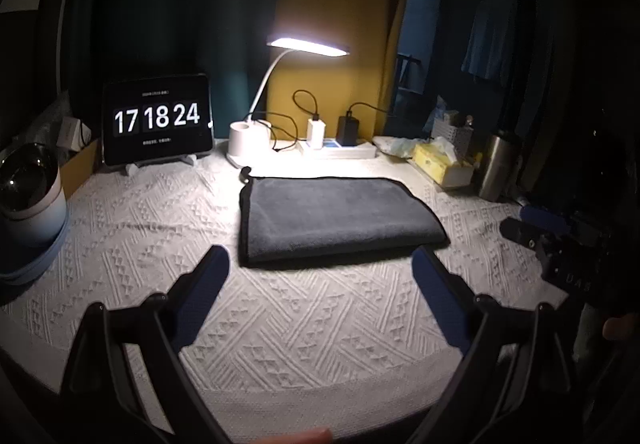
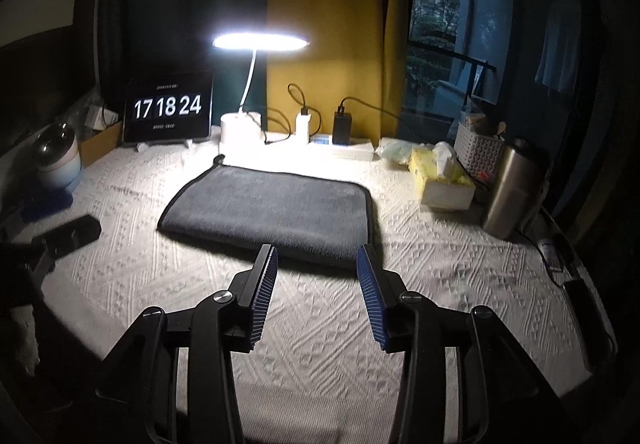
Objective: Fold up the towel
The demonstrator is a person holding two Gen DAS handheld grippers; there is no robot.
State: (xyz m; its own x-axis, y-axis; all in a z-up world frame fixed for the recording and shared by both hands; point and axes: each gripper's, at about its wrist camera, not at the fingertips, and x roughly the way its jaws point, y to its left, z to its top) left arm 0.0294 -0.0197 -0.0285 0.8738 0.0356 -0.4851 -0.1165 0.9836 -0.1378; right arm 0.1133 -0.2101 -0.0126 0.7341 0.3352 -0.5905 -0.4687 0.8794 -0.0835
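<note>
Just ahead of the left gripper, whose fingers gape wide and hold nothing, the grey towel lies folded flat on the white tablecloth (lamp lit beyond it), while the right gripper hovers likewise spread and unladen at its near edge.

Both grippers: left gripper and right gripper black linkage frames, silver pivot screws, ribbed blue finger pads; bare skin at 4 o'clock.
</note>
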